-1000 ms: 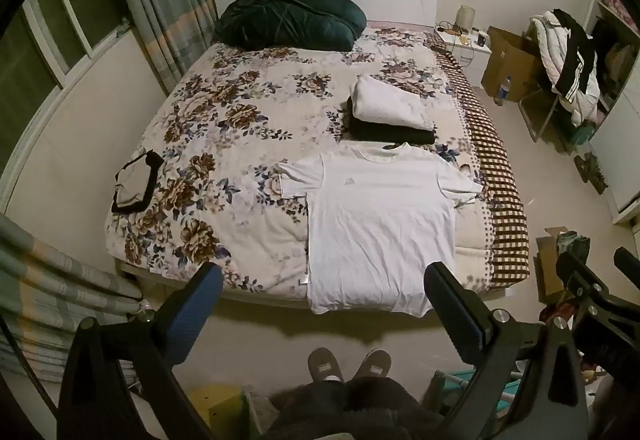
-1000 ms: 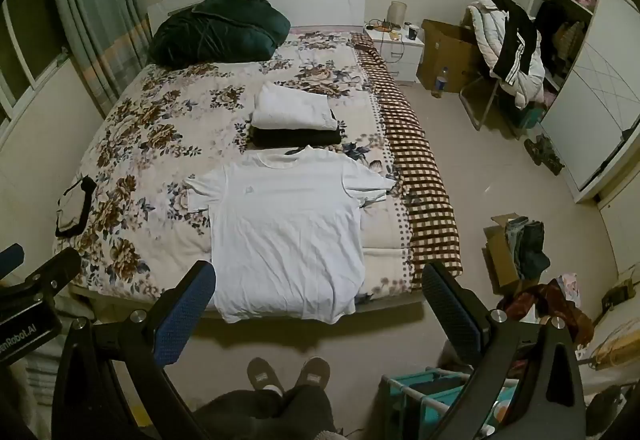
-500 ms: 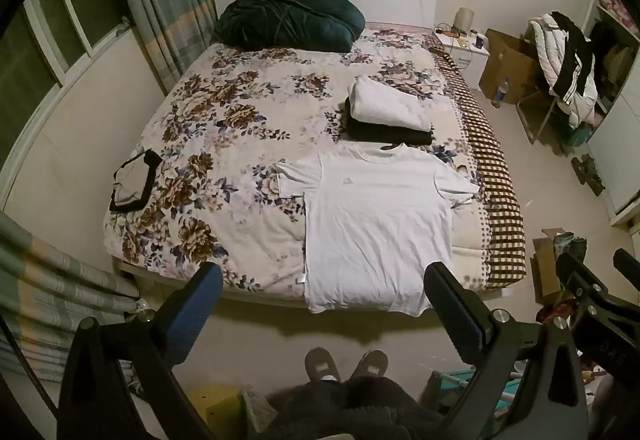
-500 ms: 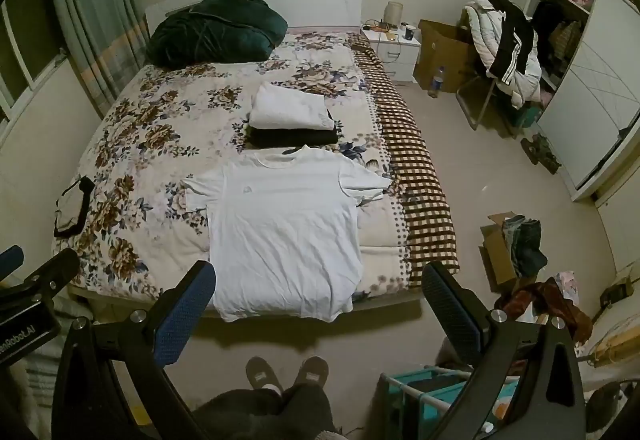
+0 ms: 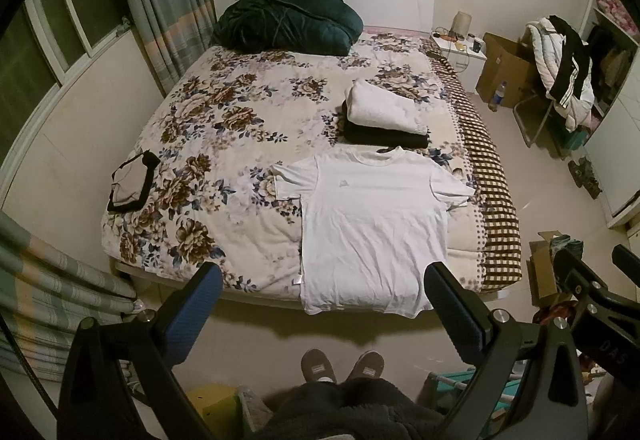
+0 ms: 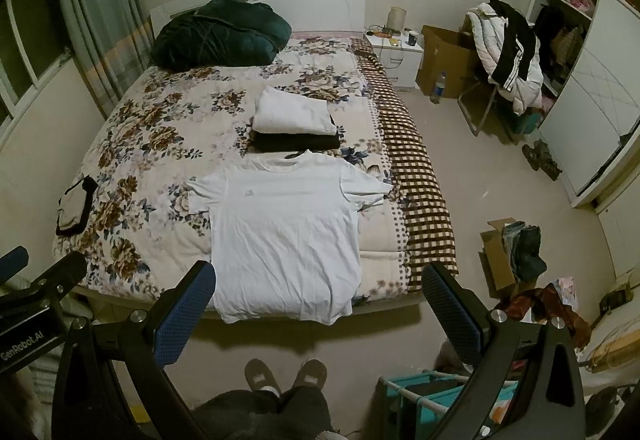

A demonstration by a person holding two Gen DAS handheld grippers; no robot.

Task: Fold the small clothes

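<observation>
A white T-shirt (image 5: 372,224) lies flat and spread on the floral bed (image 5: 224,128), hem at the near edge; it also shows in the right wrist view (image 6: 284,228). Behind it sits a stack of folded clothes (image 5: 384,120), white on black, also in the right wrist view (image 6: 296,124). My left gripper (image 5: 324,300) is open and empty, held high above the floor before the bed. My right gripper (image 6: 320,300) is open and empty at the same height, to the right of the left one.
A dark green duvet (image 5: 288,20) lies at the headboard. A small beige and black garment (image 5: 132,184) sits at the bed's left edge. A cardboard box of clothes (image 6: 512,252), a teal rack (image 6: 440,396), a chair with jackets (image 6: 508,52) and a nightstand (image 6: 396,56) stand to the right.
Both grippers have drifted slightly, so the bed sits a little higher and further left in both views. Both stay open and empty. The clothes have not moved.
</observation>
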